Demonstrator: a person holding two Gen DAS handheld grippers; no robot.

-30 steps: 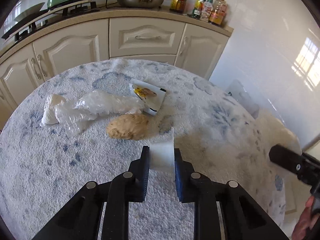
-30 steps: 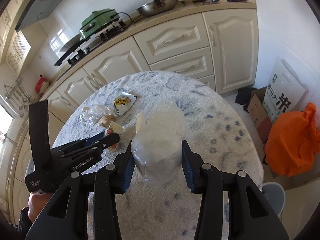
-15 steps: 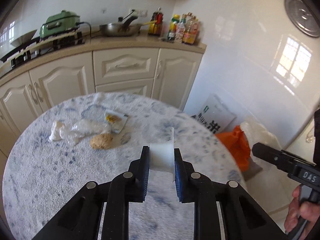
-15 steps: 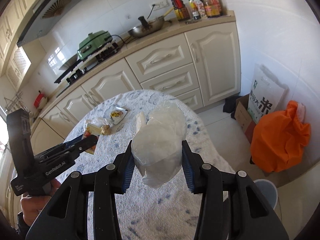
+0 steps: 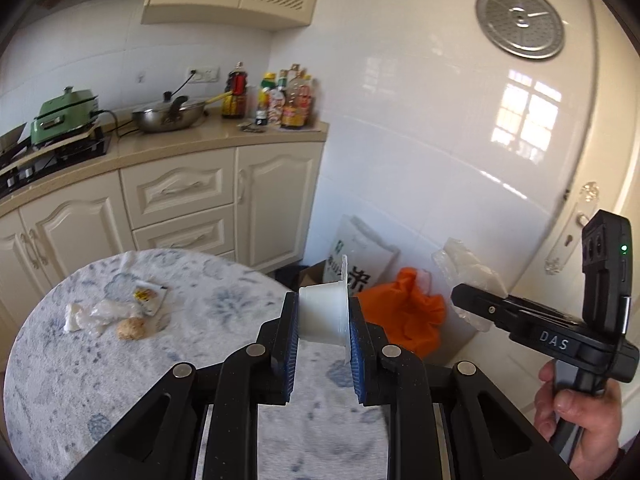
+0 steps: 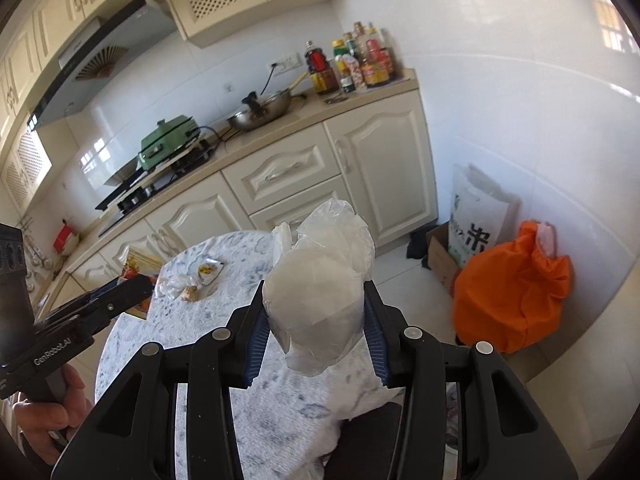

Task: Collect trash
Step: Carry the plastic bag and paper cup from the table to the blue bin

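The left gripper is clamped on a small white plastic cup lying sideways between its blue pads. The right gripper pinches a crumpled clear plastic bag, which bulges above its fingers. Below and beyond both claws lies the round table with its blue-flecked cloth. Ahead and left of the left claw, on the cloth, lie a snack wrapper, clear film and a brown lump. Right of both claws an orange bag sits on the floor.
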